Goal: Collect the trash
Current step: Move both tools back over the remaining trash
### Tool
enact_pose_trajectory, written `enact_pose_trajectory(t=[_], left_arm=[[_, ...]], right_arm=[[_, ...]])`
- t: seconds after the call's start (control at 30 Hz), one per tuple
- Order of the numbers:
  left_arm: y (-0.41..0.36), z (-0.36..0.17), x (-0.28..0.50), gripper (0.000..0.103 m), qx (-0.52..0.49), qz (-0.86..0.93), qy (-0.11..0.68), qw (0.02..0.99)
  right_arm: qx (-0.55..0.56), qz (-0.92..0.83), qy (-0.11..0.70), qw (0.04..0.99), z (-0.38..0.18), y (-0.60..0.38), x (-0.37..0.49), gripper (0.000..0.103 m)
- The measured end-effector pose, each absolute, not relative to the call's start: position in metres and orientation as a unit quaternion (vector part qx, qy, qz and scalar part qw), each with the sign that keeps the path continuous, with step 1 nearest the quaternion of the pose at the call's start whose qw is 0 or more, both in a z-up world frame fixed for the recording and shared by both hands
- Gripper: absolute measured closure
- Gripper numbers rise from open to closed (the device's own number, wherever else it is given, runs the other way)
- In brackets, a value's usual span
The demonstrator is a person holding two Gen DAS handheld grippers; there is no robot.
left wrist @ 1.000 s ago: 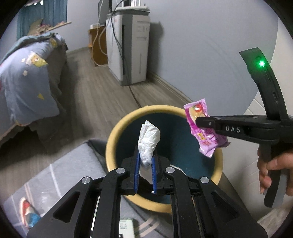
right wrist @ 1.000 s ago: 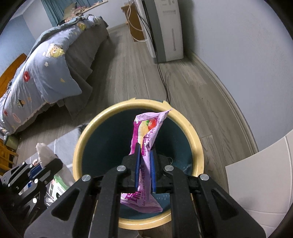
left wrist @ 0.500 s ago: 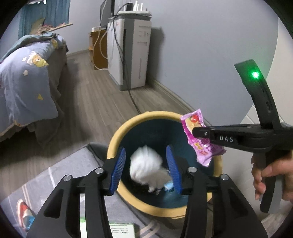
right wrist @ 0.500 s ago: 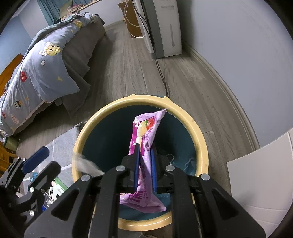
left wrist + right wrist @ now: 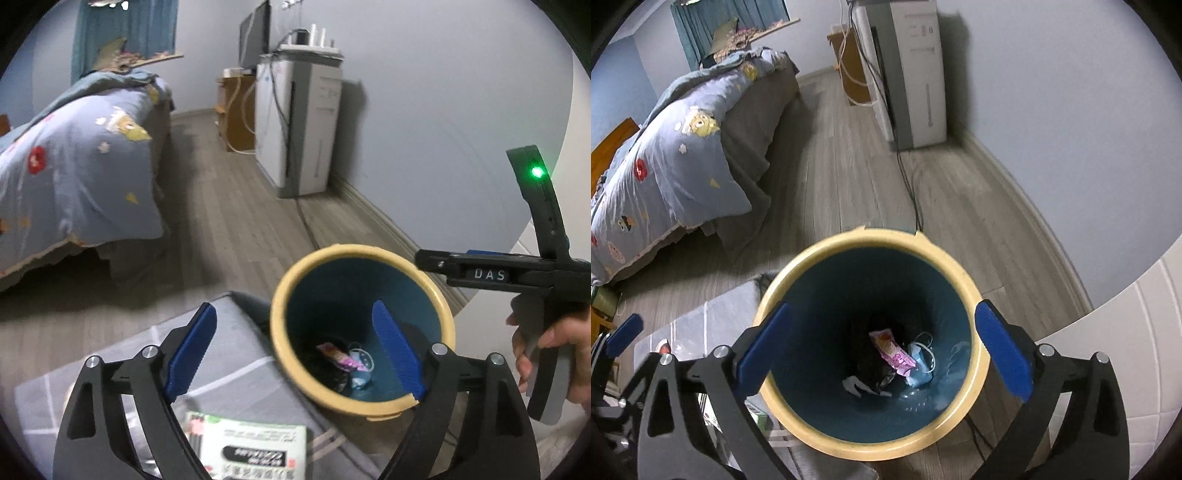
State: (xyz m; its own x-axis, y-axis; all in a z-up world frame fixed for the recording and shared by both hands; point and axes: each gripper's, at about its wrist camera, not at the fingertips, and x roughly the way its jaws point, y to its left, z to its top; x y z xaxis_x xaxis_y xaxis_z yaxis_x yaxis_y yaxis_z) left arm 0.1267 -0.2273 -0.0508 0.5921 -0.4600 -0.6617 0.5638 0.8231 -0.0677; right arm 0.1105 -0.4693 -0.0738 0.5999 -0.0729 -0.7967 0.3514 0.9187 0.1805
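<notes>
— How far along is the trash run?

— Both my tongs are empty. The left tongs [image 5: 295, 354] stand wide apart, nothing between the blue pads, and the right tongs [image 5: 882, 350] are spread just as wide, hanging directly over the bin [image 5: 827, 254]. Looking down into it from the right wrist view, I see the pink wrapper [image 5: 892, 350] lying at the bottom, touching a light-blue scrap [image 5: 918, 373], with a white crumpled tissue [image 5: 855, 386] just beside a dark heap. So those pieces are in, as far as I can judge.

— And from the other side?

— The left view shows the same bin [image 5: 291, 291] with the wrapper [image 5: 338, 356] down inside, and my right hand [image 5: 561, 350] on the handle beside the rim.

— Anything left to gather?

— Possibly. Below my left tongs a green and white packet [image 5: 255, 450] lies on the grey mat [image 5: 236, 354], close to the bin. Its print is too blurred to read, so I cannot tell whether it counts as trash. If it does, that is the next pickup; otherwise the floor [image 5: 849, 166] around the bed [image 5: 676, 155] shows no loose litter I can make out.
</notes>
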Motion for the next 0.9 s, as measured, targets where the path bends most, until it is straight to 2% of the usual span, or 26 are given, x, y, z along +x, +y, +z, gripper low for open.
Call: enact_pose_trajectory(t=[0.1,0.5,0.9], left_arm=[[-0.209,-0.036,0.120,0.013,0.072,-0.273,0.343,0.896],[-0.100,0.015,0.094,0.008,0.066,-0.185,0.333,0.922],[0.006,0.009,0.084,0.007,0.030,-0.096,0.334,0.937]], right_arm=[[0.151,-0.126,0.424,0.884,-0.063,-0.462,0.106,0.006],[0.113,-0.107,0.400,0.903,-0.029,-0.405,0.091,0.006],[0.078,-0.065,0.405,0.909,-0.023,-0.336,0.096,0.006]])
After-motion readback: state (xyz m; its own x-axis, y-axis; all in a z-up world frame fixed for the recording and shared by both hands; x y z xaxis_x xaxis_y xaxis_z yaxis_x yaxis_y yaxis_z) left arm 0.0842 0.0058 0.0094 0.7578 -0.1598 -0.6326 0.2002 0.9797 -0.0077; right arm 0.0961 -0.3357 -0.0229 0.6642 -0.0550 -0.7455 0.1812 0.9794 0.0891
